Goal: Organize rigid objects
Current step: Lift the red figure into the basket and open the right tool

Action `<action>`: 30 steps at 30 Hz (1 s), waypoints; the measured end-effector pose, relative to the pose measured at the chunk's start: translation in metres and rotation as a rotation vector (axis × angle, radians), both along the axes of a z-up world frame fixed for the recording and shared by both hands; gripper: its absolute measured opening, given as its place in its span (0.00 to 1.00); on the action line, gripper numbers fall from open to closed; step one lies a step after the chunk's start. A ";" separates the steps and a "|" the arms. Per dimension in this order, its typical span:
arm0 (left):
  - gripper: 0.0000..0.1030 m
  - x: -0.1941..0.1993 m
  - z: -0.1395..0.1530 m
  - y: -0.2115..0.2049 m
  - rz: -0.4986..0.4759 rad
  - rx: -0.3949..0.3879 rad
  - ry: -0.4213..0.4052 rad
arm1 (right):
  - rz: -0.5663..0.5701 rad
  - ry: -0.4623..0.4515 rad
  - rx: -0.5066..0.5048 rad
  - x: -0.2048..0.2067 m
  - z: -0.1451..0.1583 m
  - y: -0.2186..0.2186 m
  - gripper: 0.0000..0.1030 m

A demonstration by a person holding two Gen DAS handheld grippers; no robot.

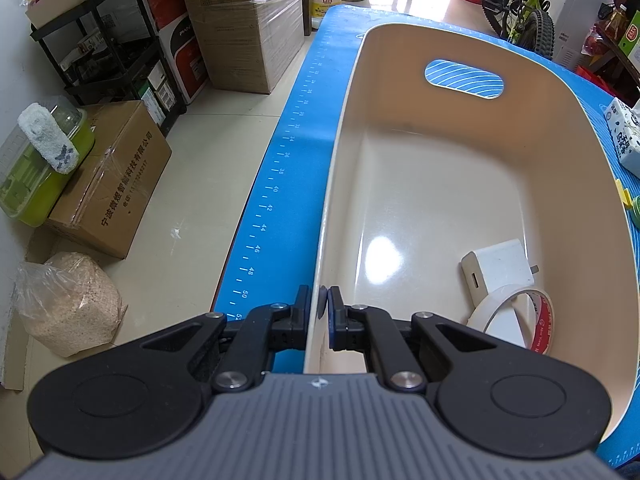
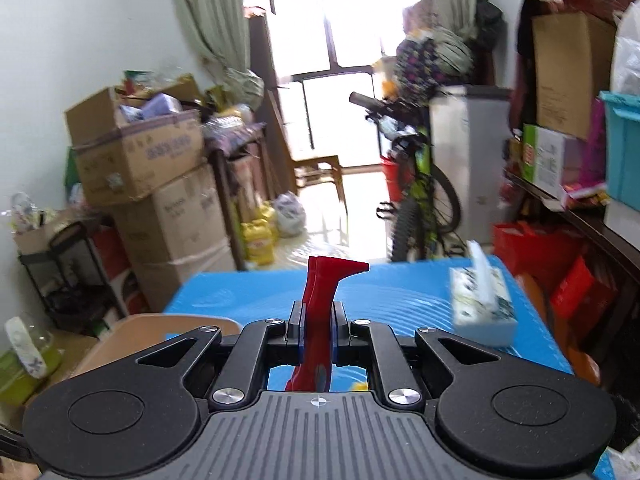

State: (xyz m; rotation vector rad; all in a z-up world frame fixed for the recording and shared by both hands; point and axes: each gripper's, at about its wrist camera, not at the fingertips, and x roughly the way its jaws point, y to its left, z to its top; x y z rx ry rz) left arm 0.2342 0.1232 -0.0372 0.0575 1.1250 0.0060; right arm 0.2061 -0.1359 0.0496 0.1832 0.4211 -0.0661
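A cream plastic bin [image 1: 420,168] sits on the blue mat [image 1: 296,120]. Inside it, at the near right, lie a white charger block [image 1: 500,268] and a roll of white tape [image 1: 516,316]. My left gripper [image 1: 323,304] is shut on the bin's left rim [image 1: 326,248], one finger on each side of the wall. In the right wrist view my right gripper [image 2: 318,316] is shut on a red plastic piece [image 2: 324,284] that sticks up past the fingers, held above the mat [image 2: 392,300]. The bin's edge [image 2: 160,328] shows at lower left there.
A tissue pack [image 2: 484,300] lies on the mat's right side and also shows in the left wrist view [image 1: 626,136]. Small yellow and green items [image 1: 628,200] lie by the bin's right wall. Cardboard boxes [image 1: 116,176], a black rack [image 1: 116,52] and a bicycle [image 2: 420,184] stand around the table.
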 end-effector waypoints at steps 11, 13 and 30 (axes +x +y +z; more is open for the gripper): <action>0.09 0.000 0.001 0.001 0.000 0.001 0.000 | 0.166 -0.022 0.048 0.023 0.015 0.065 0.22; 0.09 0.000 0.001 -0.001 -0.001 0.001 0.000 | 0.203 -0.013 0.049 0.027 0.012 0.080 0.22; 0.09 0.000 0.001 0.000 -0.001 0.001 0.000 | 0.354 0.249 0.042 0.042 -0.055 0.149 0.22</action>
